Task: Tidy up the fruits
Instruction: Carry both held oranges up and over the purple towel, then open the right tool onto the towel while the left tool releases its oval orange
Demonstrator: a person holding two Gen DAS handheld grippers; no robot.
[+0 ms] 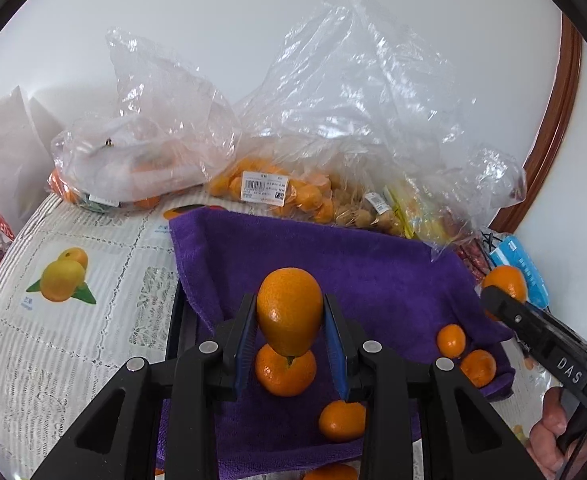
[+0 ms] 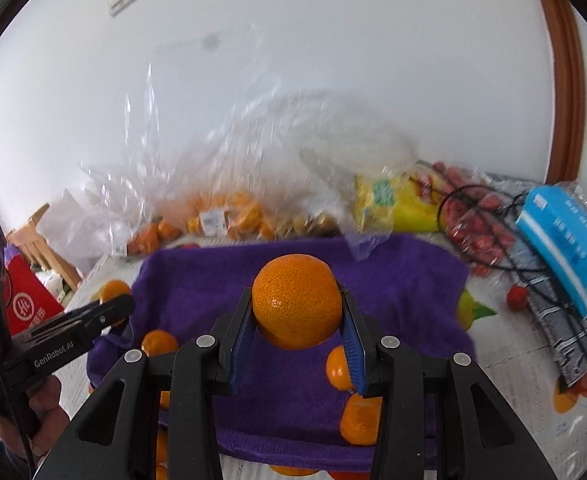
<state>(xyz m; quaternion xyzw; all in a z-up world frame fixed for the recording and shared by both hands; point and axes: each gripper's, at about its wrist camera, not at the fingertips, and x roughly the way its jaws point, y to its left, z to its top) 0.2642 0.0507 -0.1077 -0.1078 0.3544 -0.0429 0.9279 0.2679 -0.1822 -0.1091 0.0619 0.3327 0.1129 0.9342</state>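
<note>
- The left tool point(image 1: 290, 322) is clamped on an oval orange point(image 1: 290, 310), its blue pads pressed to both sides of the fruit, which hangs above the purple towel point(image 1: 381, 276).
- The right tool point(image 2: 298, 320) grips a rounder orange point(image 2: 297, 300) the same way, also held over the towel.
- In the left wrist view the right tool shows at the right edge, an orange at its tip, and a hand point(image 1: 549, 432) wraps its handle.
- In the right wrist view the left tool reaches in from the left, with a hand point(image 2: 43, 412) on its grip.
- The towel lies spread on the tabletop point(image 1: 73, 320), which is covered by a lacy cloth printed with fruit pictures.
- Several small tangerines point(image 1: 286, 372) lie loose on the towel, one right under the left tool's fruit and others toward the near right corner.
- Behind the towel stand crumpled clear bags point(image 1: 353, 120) against the wall; one holds small orange fruit with a price label, another holds pale brown round fruit.
- To the right of the towel lie a yellow packet point(image 2: 393, 204), a bag of red fruit point(image 2: 477, 220), a blue pack point(image 2: 565, 244), and black cables.
- One red fruit point(image 2: 516, 298) sits alone on the cloth near the blue pack.
- A red carton point(image 2: 29, 300) stands at the left.
</note>
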